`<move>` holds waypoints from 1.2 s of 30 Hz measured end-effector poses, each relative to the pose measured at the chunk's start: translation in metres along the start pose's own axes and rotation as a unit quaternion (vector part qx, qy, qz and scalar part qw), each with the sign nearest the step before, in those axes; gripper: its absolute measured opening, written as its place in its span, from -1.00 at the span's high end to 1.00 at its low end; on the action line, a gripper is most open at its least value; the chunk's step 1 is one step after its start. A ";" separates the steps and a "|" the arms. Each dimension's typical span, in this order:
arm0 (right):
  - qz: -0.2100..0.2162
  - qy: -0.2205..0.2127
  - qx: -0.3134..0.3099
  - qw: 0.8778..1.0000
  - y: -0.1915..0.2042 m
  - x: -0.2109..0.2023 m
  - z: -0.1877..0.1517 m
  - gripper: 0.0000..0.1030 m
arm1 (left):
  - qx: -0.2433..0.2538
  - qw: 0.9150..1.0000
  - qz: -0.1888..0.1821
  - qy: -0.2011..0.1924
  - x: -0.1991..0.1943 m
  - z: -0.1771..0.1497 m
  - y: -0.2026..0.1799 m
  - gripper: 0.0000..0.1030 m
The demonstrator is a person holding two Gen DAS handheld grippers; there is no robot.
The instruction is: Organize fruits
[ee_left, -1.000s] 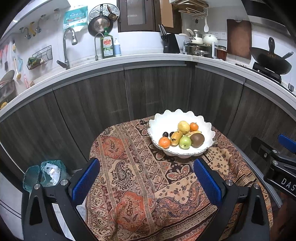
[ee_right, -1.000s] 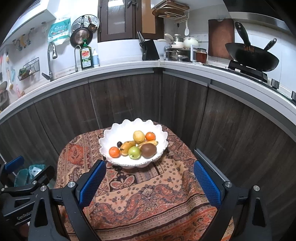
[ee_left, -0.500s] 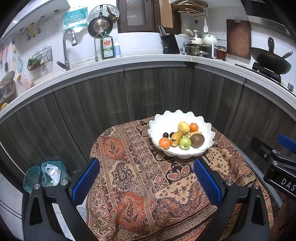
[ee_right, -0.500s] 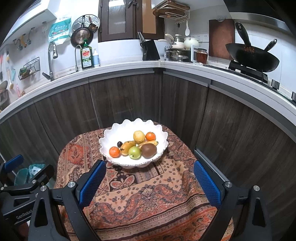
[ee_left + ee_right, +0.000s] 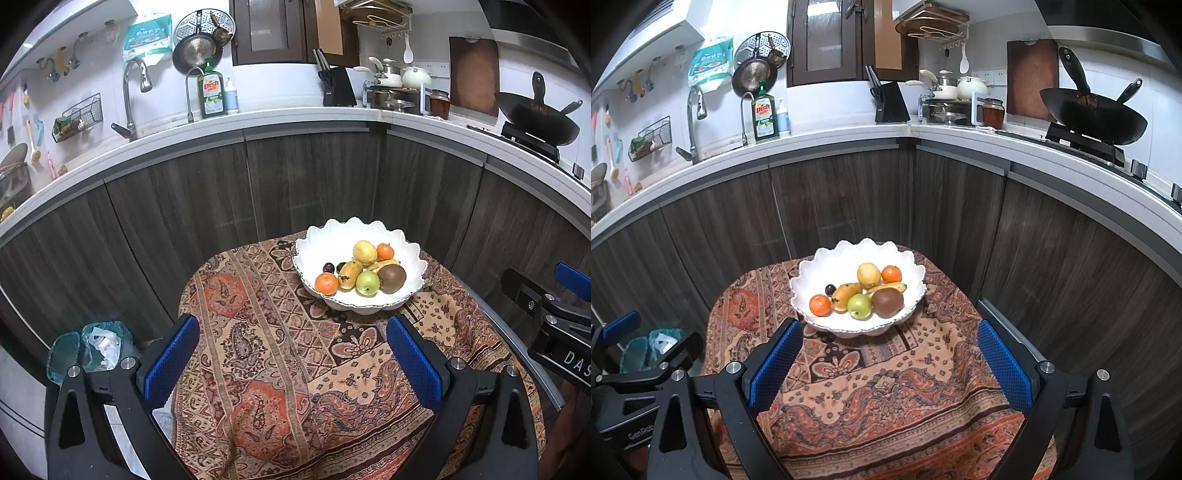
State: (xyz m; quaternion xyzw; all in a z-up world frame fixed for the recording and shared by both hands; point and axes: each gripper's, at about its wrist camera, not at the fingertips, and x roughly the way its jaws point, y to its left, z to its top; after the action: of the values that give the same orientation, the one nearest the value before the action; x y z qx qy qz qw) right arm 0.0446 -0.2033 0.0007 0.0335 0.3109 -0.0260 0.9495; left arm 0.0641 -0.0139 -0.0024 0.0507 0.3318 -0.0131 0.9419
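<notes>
A white scalloped bowl point(image 5: 413, 284) stands at the far right of a small table under a patterned cloth point(image 5: 258, 332). It holds several fruits: a brown kiwi point(image 5: 392, 277), a green apple point(image 5: 367, 283), an orange point(image 5: 326, 283), a mango point(image 5: 349, 274) and a yellow fruit point(image 5: 364, 252). The bowl point(image 5: 812, 273) also shows in the right wrist view, with the kiwi point(image 5: 887, 302) and apple point(image 5: 860, 305). My left gripper point(image 5: 293, 354) is open and empty, held back over the near cloth. My right gripper point(image 5: 890, 356) is open and empty, just short of the bowl.
Dark wood cabinets point(image 5: 314, 177) under a white counter curve behind the table. A bin with a plastic bag point(image 5: 99, 343) sits on the floor at the left. A wok point(image 5: 1093, 118) stands on the stove at the right. The right gripper shows at the left view's right edge point(image 5: 554, 314).
</notes>
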 end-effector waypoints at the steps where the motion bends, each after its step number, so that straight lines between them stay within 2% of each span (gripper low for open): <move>1: -0.001 0.000 0.001 1.000 0.000 0.000 0.000 -0.87 | 0.001 1.000 0.000 -0.001 -0.001 0.000 0.000 -1.00; 36: 0.001 0.004 0.004 1.000 0.003 -0.003 0.001 -0.87 | 0.001 1.000 -0.013 0.003 0.000 -0.002 0.000 -1.00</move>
State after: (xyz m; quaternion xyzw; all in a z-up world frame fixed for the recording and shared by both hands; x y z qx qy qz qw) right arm 0.0434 -0.2001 0.0038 0.0374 0.3143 -0.0263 0.9482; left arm 0.0626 -0.0139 -0.0038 0.0473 0.3357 -0.0253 0.9405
